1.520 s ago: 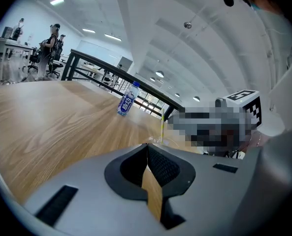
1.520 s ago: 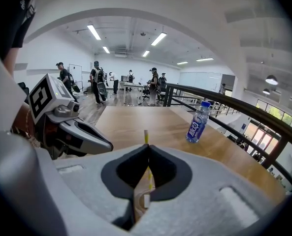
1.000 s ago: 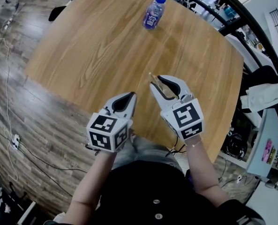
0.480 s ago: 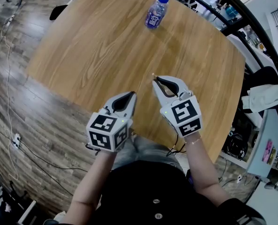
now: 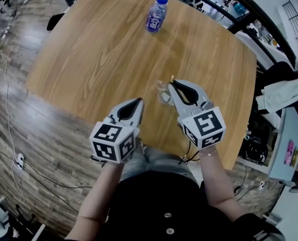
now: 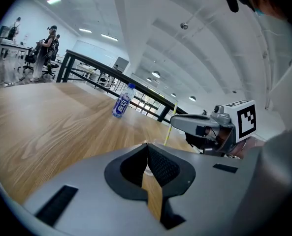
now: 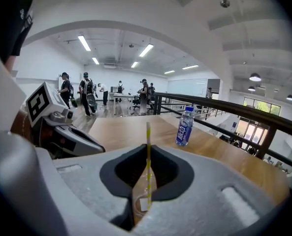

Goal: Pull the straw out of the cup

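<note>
Starting nearest the person, the left gripper [image 5: 138,103] has its jaws pressed together on nothing, with the tips aimed toward 1 o'clock. Just beside it at 3 o'clock, the right gripper [image 5: 173,85] pinches the straw [image 7: 147,151]. Its jaws have just been closing, and they now bear on the thin yellow-striped shaft, which stands upright between them with its top end clear above the tips. The straw's lower end appears to sit inside the clear cup [image 5: 163,92], not yet drawn out. The cup stands on the wooden table [image 5: 98,49], just beside the right gripper's tips at their 9 o'clock. Farther out at 12 o'clock, well apart from both grippers, a blue-capped bottle [image 5: 156,14] stands upright near the table's far edge. Beyond it runs a dark railing [image 7: 244,113].
</note>
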Motion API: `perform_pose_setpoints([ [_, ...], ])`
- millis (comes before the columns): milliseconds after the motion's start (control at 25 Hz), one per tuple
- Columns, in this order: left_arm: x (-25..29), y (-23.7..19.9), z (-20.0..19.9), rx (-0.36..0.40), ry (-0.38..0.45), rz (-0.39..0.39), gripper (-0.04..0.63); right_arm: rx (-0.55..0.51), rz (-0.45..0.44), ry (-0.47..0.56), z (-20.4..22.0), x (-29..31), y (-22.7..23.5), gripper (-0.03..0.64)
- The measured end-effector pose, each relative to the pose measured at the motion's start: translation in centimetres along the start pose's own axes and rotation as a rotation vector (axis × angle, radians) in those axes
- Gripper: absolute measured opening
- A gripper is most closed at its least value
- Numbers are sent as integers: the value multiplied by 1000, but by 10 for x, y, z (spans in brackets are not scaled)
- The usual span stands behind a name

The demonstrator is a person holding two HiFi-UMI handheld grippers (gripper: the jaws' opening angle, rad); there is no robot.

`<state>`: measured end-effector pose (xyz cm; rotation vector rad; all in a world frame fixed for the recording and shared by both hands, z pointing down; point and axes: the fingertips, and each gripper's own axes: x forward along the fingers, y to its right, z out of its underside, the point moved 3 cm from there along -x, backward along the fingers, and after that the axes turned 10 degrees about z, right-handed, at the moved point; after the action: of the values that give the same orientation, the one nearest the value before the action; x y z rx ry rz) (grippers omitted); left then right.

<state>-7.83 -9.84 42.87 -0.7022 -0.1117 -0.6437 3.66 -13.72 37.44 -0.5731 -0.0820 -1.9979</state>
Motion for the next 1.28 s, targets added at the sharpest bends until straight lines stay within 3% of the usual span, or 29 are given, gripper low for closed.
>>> perform_pose_setpoints([
  [400,16,25,-17,65,-14,74,17,178,108,161,-17,-43,33,23],
  [920,6,80,-33,143,34,134,17,439,112,406,-34,-117,57,23],
  [1280,3,102,-40,190,81,150,17,515,129,500,-27,-148,66,23],
])
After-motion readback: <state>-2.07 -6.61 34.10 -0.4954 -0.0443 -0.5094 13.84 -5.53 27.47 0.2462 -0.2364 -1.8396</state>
